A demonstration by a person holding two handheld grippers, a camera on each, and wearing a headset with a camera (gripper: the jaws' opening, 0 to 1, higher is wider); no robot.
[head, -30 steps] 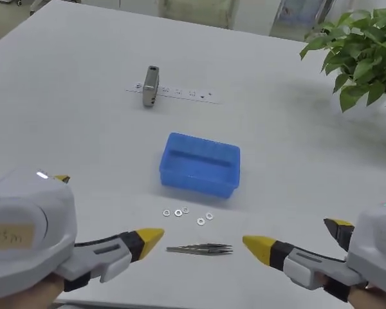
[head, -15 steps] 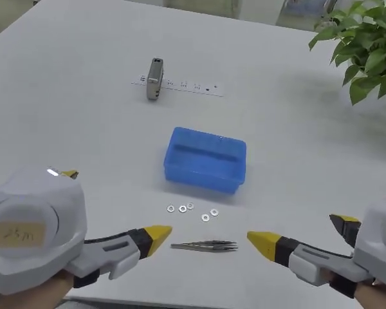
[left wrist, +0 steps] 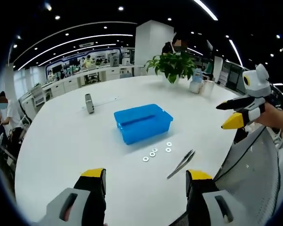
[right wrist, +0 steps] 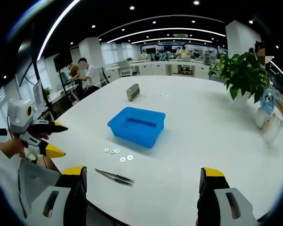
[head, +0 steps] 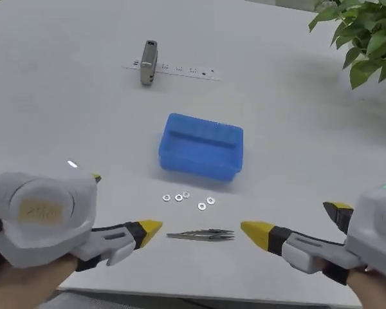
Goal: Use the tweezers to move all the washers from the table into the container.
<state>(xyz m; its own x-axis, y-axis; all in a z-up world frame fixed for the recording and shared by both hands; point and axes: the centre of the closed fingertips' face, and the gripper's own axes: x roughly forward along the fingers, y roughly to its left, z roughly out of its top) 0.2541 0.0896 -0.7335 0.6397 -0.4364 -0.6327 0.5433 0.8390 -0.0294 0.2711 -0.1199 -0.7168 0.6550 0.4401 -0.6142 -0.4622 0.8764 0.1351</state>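
Slim metal tweezers [head: 201,235] lie flat near the table's front edge, and several small washers [head: 188,199] are scattered just beyond them. Behind the washers stands an open blue container [head: 201,146]. My left gripper [head: 122,201] is open, its yellow tip just left of the tweezers. My right gripper [head: 291,217] is open too, its tip just right of them. Neither touches anything. In the left gripper view, the tweezers [left wrist: 180,164], washers [left wrist: 155,152] and container [left wrist: 142,122] lie ahead of the open jaws. The right gripper view has the tweezers [right wrist: 114,176], washers [right wrist: 117,153] and container [right wrist: 137,125].
A grey metal block [head: 148,62] stands at the end of a flat white strip [head: 180,69] further back on the white table [head: 64,116]. A leafy plant [head: 367,38] is at the far right. The table's front edge runs just under the grippers.
The head camera has shifted a little. Both grippers stay open either side of the tweezers, the left one slightly lower. Nothing on the table has moved.
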